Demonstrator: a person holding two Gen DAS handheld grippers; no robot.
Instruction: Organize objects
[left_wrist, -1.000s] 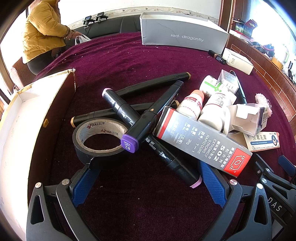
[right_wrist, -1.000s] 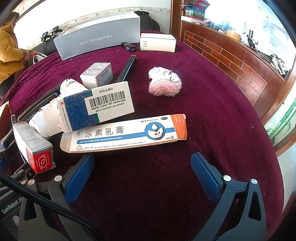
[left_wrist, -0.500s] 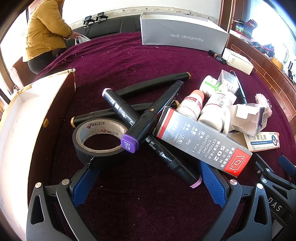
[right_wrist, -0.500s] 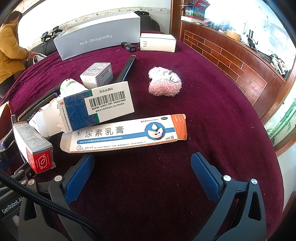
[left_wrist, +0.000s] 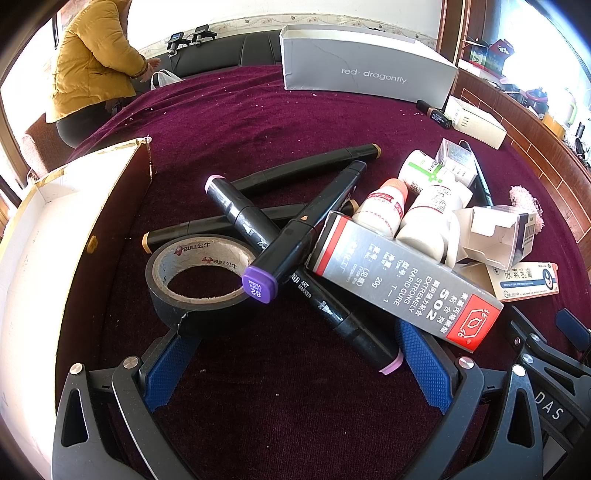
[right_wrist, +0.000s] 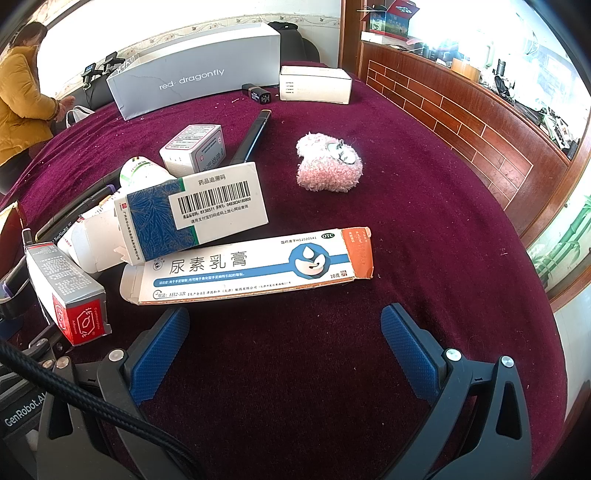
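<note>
Nothing has been sorted yet, judging by the heap: the clutter lies in one pile on the maroon bench (left_wrist: 258, 122). The left hand-held gripper (left_wrist: 295, 354) is spread wide and empty, its blue pads on either side of the near end of a pink-capped marker (left_wrist: 314, 295), so that marker looks like the likeliest first pick. A purple-capped marker (left_wrist: 295, 236) lies across it, one end propped on the tape roll (left_wrist: 199, 273), and the glue box (left_wrist: 402, 284) leans on the bottles (left_wrist: 406, 218) (anything pulled from underneath may shift the rest). An open white box (left_wrist: 44, 229) stands at the bench's left edge, close to the markers, probably as their bin.

The right hand-held gripper (right_wrist: 284, 347) is also released and holds nothing, hovering just short of the ointment carton (right_wrist: 255, 266), on which the barcode box (right_wrist: 195, 214) rests one edge. A pink fluffy toy (right_wrist: 327, 164) sits apart, toward the bench's right edge. The grey shoebox (right_wrist: 199, 70) stands at the far edge.
</note>
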